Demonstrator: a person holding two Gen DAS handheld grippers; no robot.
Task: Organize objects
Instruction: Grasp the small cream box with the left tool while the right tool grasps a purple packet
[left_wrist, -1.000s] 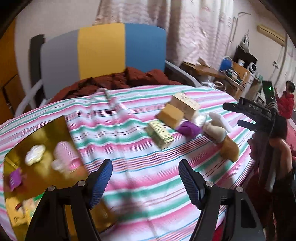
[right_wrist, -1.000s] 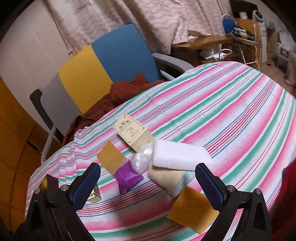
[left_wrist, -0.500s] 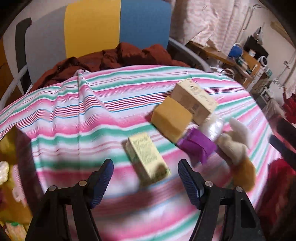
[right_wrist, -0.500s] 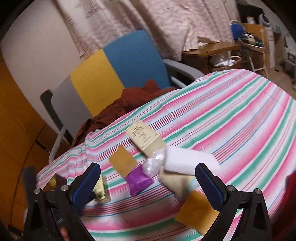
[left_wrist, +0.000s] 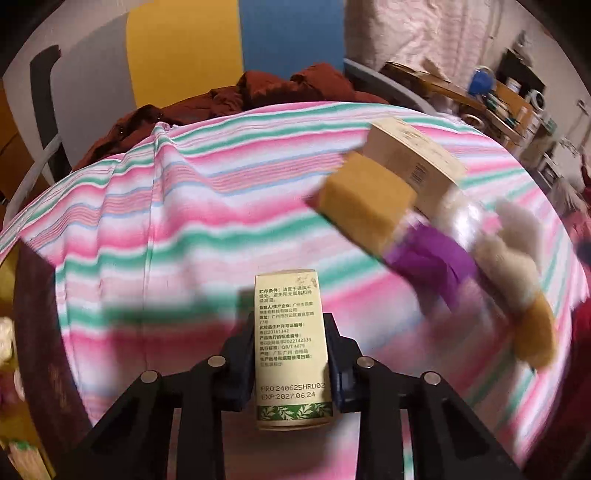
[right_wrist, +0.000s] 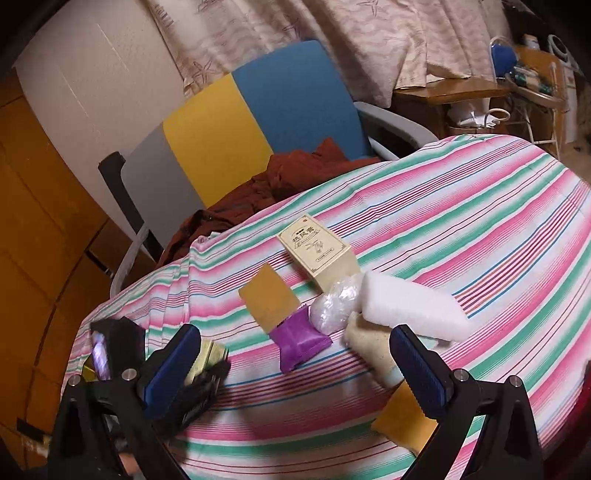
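So the left tool (left_wrist: 290, 363) is pinching the small green-and-cream carton (left_wrist: 290, 347) by its long sides, long axis running straight out along the fingers, away from the camera. Whether it's lifted off the striped worktop (left_wrist: 184, 229) I can't tell. The right tool (right_wrist: 295, 365) hangs spread wide, nothing in it, and it's nearer the remaining pile: purple sachet (right_wrist: 298, 343), tan sponge (right_wrist: 269, 301), beige box (right_wrist: 317, 254), white foam block (right_wrist: 410, 312), all just ahead between its fingers.
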